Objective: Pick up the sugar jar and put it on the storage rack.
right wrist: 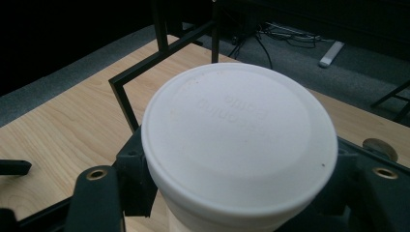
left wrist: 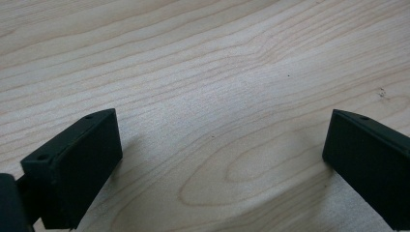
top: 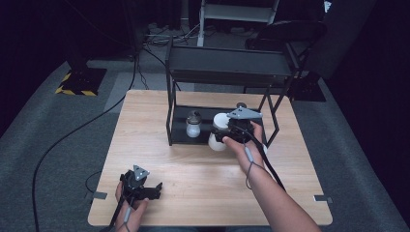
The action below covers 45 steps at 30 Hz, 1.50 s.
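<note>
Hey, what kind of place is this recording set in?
Probably a lab or studio set up for recording, not a home: dark surroundings, cables trailing over grey carpet, hazard-striped tape on a floor plate, one wooden table.

From your right gripper view the white container point(right wrist: 239, 145) is cut off below its lid by the bottom edge, its embossed lettering too faint to read, and its body hides both pads' contact.

table point(left wrist: 232, 58) pale wood, smooth, fine grain; white container point(right wrist: 239, 140) matt plastic, lid faintly embossed; rack point(top: 227, 65) black matt metal; floor point(top: 48, 145) grey carpet.
</note>
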Available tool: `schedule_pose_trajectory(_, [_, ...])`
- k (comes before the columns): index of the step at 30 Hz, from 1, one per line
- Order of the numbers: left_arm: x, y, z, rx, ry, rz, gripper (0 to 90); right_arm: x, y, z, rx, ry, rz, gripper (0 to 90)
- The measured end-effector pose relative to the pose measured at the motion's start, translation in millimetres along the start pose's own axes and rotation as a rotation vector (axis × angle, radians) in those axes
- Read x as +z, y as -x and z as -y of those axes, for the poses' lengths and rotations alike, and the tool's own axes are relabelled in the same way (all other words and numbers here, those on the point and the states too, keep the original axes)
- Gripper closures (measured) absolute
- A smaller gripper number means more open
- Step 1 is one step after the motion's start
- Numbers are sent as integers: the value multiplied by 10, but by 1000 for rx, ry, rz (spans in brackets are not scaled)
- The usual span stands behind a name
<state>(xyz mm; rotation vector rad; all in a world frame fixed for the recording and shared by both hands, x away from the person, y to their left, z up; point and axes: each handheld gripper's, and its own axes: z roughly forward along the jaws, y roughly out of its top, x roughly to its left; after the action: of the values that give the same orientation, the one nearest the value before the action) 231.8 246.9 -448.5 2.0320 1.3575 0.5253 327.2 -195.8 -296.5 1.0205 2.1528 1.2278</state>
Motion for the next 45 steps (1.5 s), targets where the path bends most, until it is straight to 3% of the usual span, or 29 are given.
schedule_pose_trajectory(16, [0, 0, 0, 0, 0, 0, 4, 143, 101, -110, -1, 2, 21, 342])
schedule_pose_trajectory(21, [0, 0, 1, -1, 0, 0, 4, 192, 150, -109, 16, 8, 18, 342])
schedule_pose_trajectory(33, [-1, 0, -2, 0, -1, 0, 4, 349, 230, -107, 1, -3, 46, 341])
schedule_pose_trajectory(45, [-1, 0, -1, 1, -1, 0, 4, 478, 307, -114, 35, -14, 47, 341])
